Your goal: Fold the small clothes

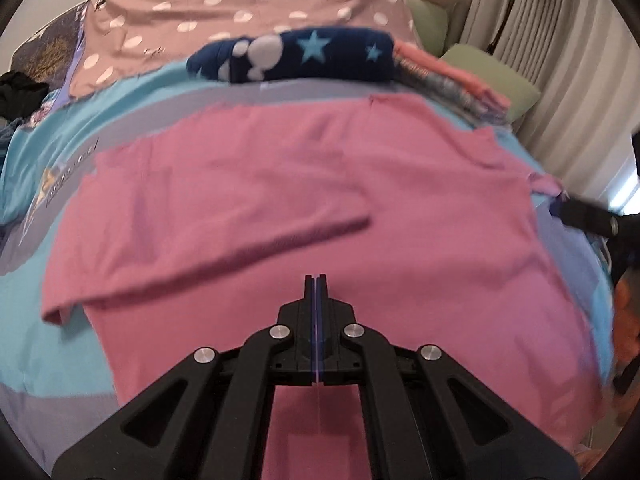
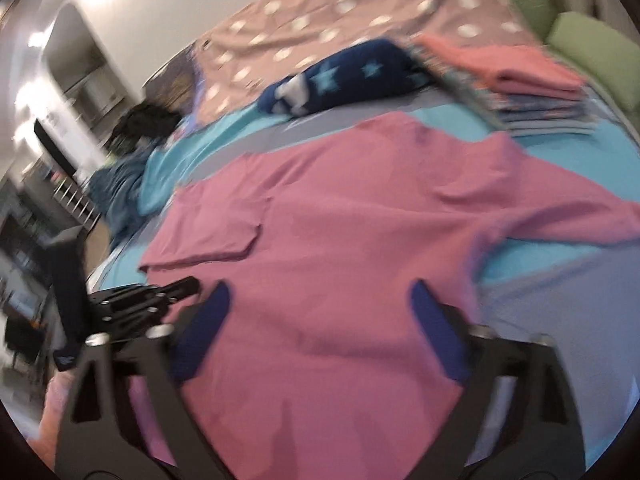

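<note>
The pink shirt (image 1: 320, 200) lies spread flat on the bed (image 1: 24, 336), covering most of the light blue and grey bedcover. One sleeve (image 1: 224, 240) is folded in across the body, its cuff edge pointing toward 3 o'clock in the left wrist view; the other sleeve (image 2: 560, 216) stretches out toward 3 o'clock in the right wrist view, lying on the cover.

The left tongs (image 1: 316, 280) hang over the lower middle of the shirt with the two fingers pressed together; no cloth shows between them. The right tongs (image 2: 320, 304) stand wide apart over the shirt's lower part, their blue pads (image 2: 432, 320) on either side of bare pink fabric, gripping nothing. In the right wrist view the left tongs appear at 9 o'clock, near the shirt's edge.

Beyond the shirt, at 12 o'clock, a dark blue garment with light stars (image 1: 304, 56) lies bundled on the bed. Just beside it, toward 1 o'clock, sits a stack of folded clothes (image 2: 536, 84) with a coral-pink piece on top. Behind both spreads a dusty-pink cover with white dots (image 1: 240, 4). Green cushions (image 1: 496, 76) rest at 2 o'clock near pale curtains (image 1: 532, 16). A dark heap of cloth (image 2: 140, 124) sits at 10 o'clock at the bed's edge.
</note>
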`<state>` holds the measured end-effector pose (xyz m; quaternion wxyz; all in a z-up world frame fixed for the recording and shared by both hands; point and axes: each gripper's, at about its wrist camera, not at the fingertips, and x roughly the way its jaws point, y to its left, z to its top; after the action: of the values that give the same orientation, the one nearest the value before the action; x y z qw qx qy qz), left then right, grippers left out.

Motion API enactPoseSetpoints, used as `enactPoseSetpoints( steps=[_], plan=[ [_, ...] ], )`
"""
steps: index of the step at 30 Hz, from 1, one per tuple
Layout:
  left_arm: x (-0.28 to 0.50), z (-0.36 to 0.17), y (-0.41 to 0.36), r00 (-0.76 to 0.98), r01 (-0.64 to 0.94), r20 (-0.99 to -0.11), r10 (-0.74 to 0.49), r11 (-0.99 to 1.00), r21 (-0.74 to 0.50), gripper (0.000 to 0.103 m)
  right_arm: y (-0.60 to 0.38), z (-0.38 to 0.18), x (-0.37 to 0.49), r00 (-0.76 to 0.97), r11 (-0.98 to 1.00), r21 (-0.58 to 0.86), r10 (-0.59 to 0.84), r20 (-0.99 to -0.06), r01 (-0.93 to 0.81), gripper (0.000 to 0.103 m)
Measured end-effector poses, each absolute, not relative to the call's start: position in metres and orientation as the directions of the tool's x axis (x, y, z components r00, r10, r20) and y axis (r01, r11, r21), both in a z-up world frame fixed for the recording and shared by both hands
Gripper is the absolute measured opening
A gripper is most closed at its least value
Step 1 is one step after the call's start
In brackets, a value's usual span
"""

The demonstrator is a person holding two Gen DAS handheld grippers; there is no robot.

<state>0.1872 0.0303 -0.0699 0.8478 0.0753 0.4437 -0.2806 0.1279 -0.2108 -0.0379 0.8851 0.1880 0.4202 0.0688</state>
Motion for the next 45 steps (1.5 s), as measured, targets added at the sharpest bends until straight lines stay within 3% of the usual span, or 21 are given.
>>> enactPoseSetpoints(
  steps=[1,2,3,5,6,7,9,17,19,20,21,23,30,34,41,45],
  plan=[
    [0.186,-0.071,0.032,0.449,0.54,-0.796,-0.406,0.833,-0.121,0.001,-0.205,-0.04,0.14,0.604,0.922,0.388,0.307,-0.735,0.005,0.058],
    [0.186,-0.07,0.033,0.456,0.537,-0.794,-0.401,0.836,-0.114,0.01,-0.201,-0.042,0.15,0.579,0.918,0.396,0.332,-0.745,-0.017,0.041],
    [0.185,-0.067,0.035,0.473,0.532,-0.789,-0.393,0.841,-0.099,0.028,-0.196,-0.044,0.163,0.55,0.909,0.414,0.366,-0.75,-0.04,0.036],
    [0.184,-0.06,0.036,0.546,0.516,-0.756,-0.361,0.856,-0.036,0.049,-0.185,-0.049,0.189,0.494,0.877,0.474,0.446,-0.747,-0.075,0.036],
    [0.183,-0.056,0.035,0.58,0.518,-0.735,-0.35,0.855,0.001,0.05,-0.18,-0.051,0.201,0.467,0.862,0.5,0.478,-0.744,-0.086,0.036],
    [0.185,-0.055,0.033,0.591,0.526,-0.729,-0.344,0.85,0.025,0.05,-0.175,-0.053,0.213,0.441,0.848,0.521,0.504,-0.743,-0.093,0.038],
    [0.191,-0.054,0.026,0.597,0.55,-0.728,-0.336,0.832,0.067,0.05,-0.165,-0.058,0.239,0.4,0.821,0.564,0.547,-0.736,-0.084,0.049],
    [0.212,-0.073,0.005,0.513,0.622,-0.76,-0.399,0.783,0.009,0.05,-0.156,-0.093,0.301,0.339,0.76,0.65,0.607,-0.719,0.017,0.059],
    [0.217,-0.079,-0.001,0.504,0.626,-0.771,-0.39,0.78,0.014,0.046,-0.149,-0.091,0.309,0.344,0.765,0.644,0.608,-0.716,-0.013,0.04],
    [0.22,-0.08,-0.003,0.506,0.629,-0.771,-0.388,0.777,0.022,0.022,-0.142,-0.091,0.312,0.323,0.767,0.64,0.617,-0.718,-0.042,0.003],
    [0.222,-0.08,-0.003,0.507,0.628,-0.771,-0.386,0.778,0.023,0.005,-0.136,-0.091,0.314,0.305,0.768,0.638,0.62,-0.723,-0.048,0.001],
    [0.227,-0.072,0.003,0.507,0.607,-0.762,-0.403,0.795,-0.016,0.003,-0.136,-0.079,0.31,0.355,0.778,0.626,0.6,-0.717,-0.05,0.001],
    [0.217,-0.001,0.021,0.524,0.595,-0.609,-0.596,0.767,-0.239,0.003,-0.154,0.019,0.286,0.531,0.801,0.562,0.574,-0.624,-0.206,0.001],
    [0.203,0.018,0.0,0.5,0.636,-0.56,-0.661,0.719,-0.281,0.003,-0.184,0.043,0.268,0.582,0.833,0.514,0.526,-0.62,-0.204,0.001],
    [0.201,0.004,-0.053,0.406,0.662,-0.574,-0.711,0.662,-0.35,0.003,-0.228,0.021,0.255,0.596,0.871,0.482,0.438,-0.673,-0.097,0.001],
    [0.198,-0.013,-0.079,0.385,0.674,-0.623,-0.681,0.668,-0.315,0.003,-0.249,-0.001,0.252,0.586,0.881,0.471,0.403,-0.703,-0.041,0.002]
  ],
)
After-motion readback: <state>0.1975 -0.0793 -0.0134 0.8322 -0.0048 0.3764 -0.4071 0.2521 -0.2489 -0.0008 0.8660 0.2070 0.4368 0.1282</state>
